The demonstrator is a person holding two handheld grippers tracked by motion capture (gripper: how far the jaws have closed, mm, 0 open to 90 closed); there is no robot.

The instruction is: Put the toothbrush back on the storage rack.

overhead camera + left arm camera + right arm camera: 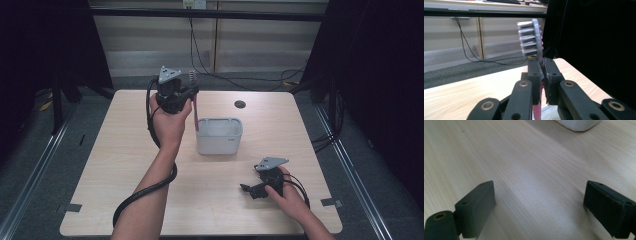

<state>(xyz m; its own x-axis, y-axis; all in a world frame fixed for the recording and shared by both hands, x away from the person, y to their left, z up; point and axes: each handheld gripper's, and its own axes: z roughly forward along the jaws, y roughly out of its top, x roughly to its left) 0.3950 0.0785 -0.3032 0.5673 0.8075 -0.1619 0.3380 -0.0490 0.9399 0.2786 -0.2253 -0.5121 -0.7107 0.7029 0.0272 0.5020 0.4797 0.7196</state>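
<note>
Overhead, the left claw (192, 92) clamps a pink toothbrush (196, 111) above the white tub (220, 136), whose small label seems unreadable.

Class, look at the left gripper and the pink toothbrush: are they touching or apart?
Touching. The left gripper view shows the left gripper with both jaws closed on the toothbrush, its neck pinched between the pads, bristle head standing above them.

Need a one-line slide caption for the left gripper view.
Left tool clamps a pink-handled toothbrush upright by its neck, grey bristles facing left, above the wooden table.
</note>
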